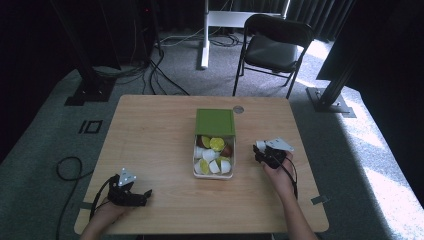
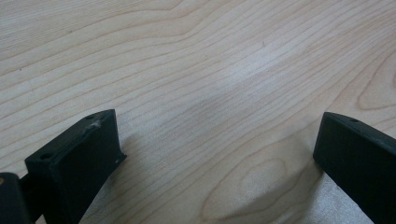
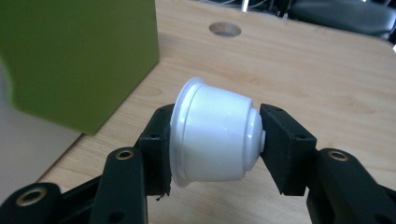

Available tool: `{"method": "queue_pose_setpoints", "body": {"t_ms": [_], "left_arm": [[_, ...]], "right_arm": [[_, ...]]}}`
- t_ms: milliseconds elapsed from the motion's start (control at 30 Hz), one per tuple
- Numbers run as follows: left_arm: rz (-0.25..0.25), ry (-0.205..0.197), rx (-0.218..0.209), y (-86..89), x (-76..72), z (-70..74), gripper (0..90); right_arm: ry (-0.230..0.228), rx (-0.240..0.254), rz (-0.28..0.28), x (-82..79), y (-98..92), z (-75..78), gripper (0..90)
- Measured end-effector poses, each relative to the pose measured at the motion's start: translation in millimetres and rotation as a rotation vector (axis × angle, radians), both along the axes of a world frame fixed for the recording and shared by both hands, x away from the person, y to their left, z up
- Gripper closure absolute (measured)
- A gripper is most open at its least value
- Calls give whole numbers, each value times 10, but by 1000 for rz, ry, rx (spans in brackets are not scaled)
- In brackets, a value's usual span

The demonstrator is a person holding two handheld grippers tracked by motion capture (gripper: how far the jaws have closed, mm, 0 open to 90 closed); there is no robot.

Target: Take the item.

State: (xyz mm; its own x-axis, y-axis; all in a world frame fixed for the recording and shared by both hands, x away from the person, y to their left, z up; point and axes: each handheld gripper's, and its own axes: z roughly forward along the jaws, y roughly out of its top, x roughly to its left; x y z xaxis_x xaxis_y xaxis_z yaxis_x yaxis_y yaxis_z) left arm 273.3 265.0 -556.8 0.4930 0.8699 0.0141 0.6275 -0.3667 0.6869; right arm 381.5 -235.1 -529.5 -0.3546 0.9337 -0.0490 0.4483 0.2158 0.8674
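One white capsule (image 3: 215, 135) sits clamped in the right gripper (image 3: 215, 140).

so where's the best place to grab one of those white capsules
End to end, as the right gripper has its white capsule: one pad on the wide rimmed face, the other on the small flat base. The wall tapers, so a side squeeze could slip. Those in the box lie jumbled, so come from above.

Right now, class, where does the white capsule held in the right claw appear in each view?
High view: white capsule right of the green-lidded box, in the right claw.
Left gripper view: bare table, no capsule.
Right gripper view: centre, clamped.
Shared landmark: the green lid.
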Motion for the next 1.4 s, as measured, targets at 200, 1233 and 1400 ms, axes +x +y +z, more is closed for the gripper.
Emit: {"method": "queue_pose_setpoints", "body": {"t_ms": [200,1233,1400], "left_arm": [[0,0,0,0,0,0,16],[1,0,0,-1,-1,0,16],[0,0,0,0,0,0,16]], "right_arm": [[32,23,10,66,8,-134,487],[64,8,73,54,-169,-84,369],[43,30,111,-58,-237,15,289]]}}
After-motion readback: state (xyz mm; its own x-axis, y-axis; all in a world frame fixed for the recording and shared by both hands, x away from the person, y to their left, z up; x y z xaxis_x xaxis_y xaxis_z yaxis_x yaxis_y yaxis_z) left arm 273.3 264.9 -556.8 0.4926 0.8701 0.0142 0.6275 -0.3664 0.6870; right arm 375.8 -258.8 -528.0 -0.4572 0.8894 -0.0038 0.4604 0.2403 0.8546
